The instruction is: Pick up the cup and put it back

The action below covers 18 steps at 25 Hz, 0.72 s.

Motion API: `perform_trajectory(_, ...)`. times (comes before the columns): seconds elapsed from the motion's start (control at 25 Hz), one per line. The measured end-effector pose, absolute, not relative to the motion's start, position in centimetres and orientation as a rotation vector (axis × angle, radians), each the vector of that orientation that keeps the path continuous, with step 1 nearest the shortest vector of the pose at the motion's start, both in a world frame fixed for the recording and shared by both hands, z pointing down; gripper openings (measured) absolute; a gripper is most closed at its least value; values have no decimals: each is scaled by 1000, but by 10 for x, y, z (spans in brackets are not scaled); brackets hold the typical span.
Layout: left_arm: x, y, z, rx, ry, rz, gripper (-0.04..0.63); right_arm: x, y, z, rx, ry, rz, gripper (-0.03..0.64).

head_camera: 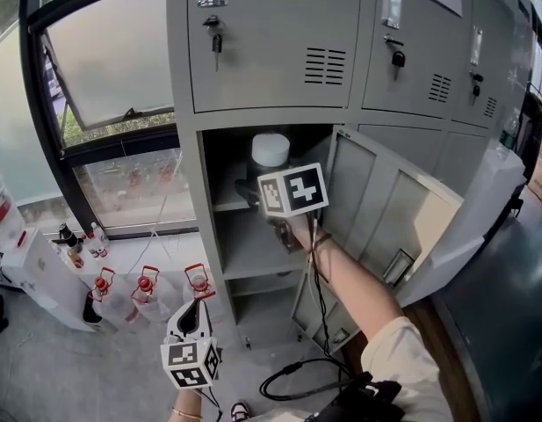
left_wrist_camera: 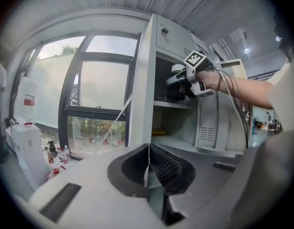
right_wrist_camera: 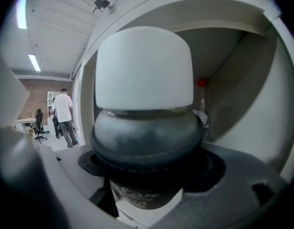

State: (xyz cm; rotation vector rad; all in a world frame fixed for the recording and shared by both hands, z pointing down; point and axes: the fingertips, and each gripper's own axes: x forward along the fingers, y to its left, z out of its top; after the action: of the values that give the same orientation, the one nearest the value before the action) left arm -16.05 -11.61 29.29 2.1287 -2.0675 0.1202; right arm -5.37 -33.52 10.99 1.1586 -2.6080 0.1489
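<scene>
Now we have the cup [head_camera: 271,150] clamped in the right gripper [head_camera: 257,190], at the mouth of the open locker [head_camera: 271,51], just above its upper shelf [head_camera: 228,206]. We judge the cup lifted and due back: next, lower it level onto that shelf, then release. Our left gripper [left_wrist_camera: 148,168] hangs low beside the locker, jaws together, empty

Rig inventory, as I see it from here:
- My left claw [head_camera: 193,316]: pale grey shell, black ribbed pads [left_wrist_camera: 166,168], white cube [head_camera: 190,363] printed with black square markers.
- My right claw [head_camera: 257,193]: dark body, matching marker cube [head_camera: 292,192].
- Black cable [head_camera: 320,310] along the right forearm, looping below.
- Cream short sleeve [head_camera: 401,352].
- Thin bracelet [head_camera: 184,413], left wrist.
</scene>
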Motion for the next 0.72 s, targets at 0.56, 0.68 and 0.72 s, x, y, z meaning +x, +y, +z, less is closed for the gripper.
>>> perform_trajectory(0.56, -179, -122, 297, 2080, -2103, 115, 11, -87, -384, 117, 1194, -2570, 172, 419)
perform_trajectory(0.68, -179, -125, 297, 2082, -2105, 113, 11, -92, -389, 120, 1180, -2561, 174, 419)
perform_trajectory(0.72, -179, -125, 298, 2080, -2104, 113, 10, -93, -392, 121, 1185, -2554, 170, 419)
